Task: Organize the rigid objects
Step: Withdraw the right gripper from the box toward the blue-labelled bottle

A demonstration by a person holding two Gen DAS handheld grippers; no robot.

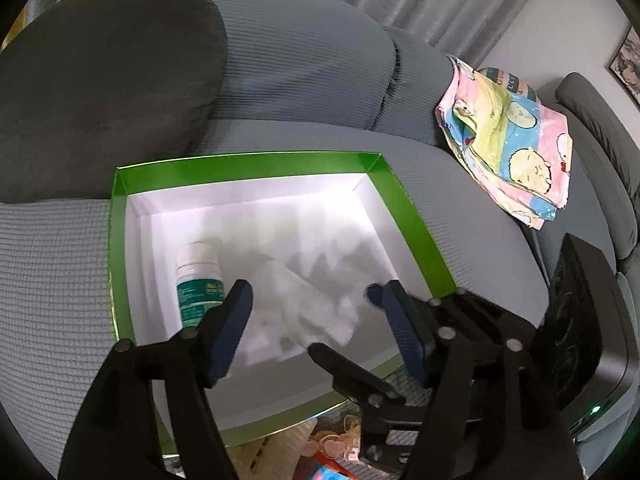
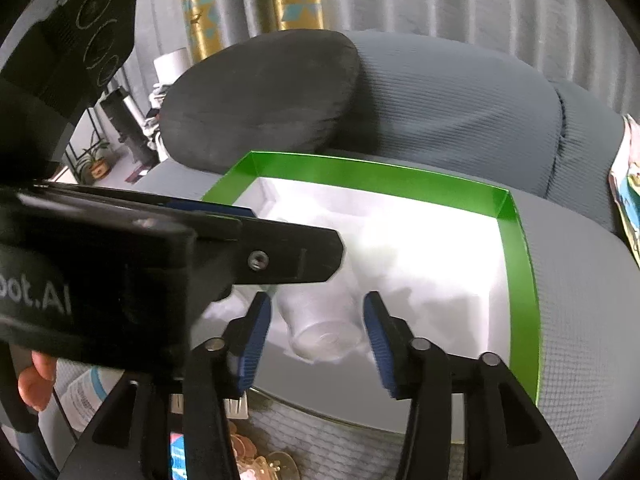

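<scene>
Meanwhile, two hand-held grippers hover over a green-rimmed box (image 1: 404,216) on a grey sofa (image 1: 304,80).

Both the left hand-held gripper (image 1: 310,292) and the right hand-held gripper (image 2: 316,312) are spread wide and hold nothing — a clear plastic cup (image 2: 324,328) lies on its side on the box's white floor between the right one's blue pads, beside a teal-labelled bottle (image 1: 198,284) already inside. The placing step looks finished; next, by this reading, comes fetching another item.

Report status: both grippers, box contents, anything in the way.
Left gripper open, right gripper open, both over green box. Clear cup on its side between the right's fingers, ungripped; white bottle lies inside. Left gripper crosses right's view.
</scene>
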